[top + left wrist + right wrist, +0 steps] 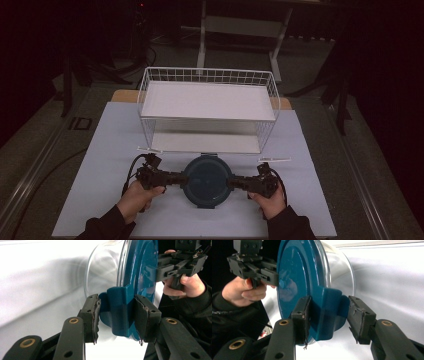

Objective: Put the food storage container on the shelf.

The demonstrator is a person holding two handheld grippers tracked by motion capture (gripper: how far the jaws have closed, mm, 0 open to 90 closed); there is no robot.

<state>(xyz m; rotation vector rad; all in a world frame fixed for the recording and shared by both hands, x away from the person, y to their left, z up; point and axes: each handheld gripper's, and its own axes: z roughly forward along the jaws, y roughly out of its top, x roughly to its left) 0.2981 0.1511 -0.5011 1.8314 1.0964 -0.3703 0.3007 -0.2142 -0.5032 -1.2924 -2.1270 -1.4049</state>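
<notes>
White table (115,150) carries wire rack (207,107), apparently glass container (207,181).

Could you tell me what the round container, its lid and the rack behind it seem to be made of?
The container looks like clear glass or hard plastic: the table shows through its glossy wall. The lid, with its side clips, looks like moulded teal plastic, smooth and shiny with soft reflections. The rack seems to be white-coated metal wire, a thin grid around two flat white shelves.
</notes>
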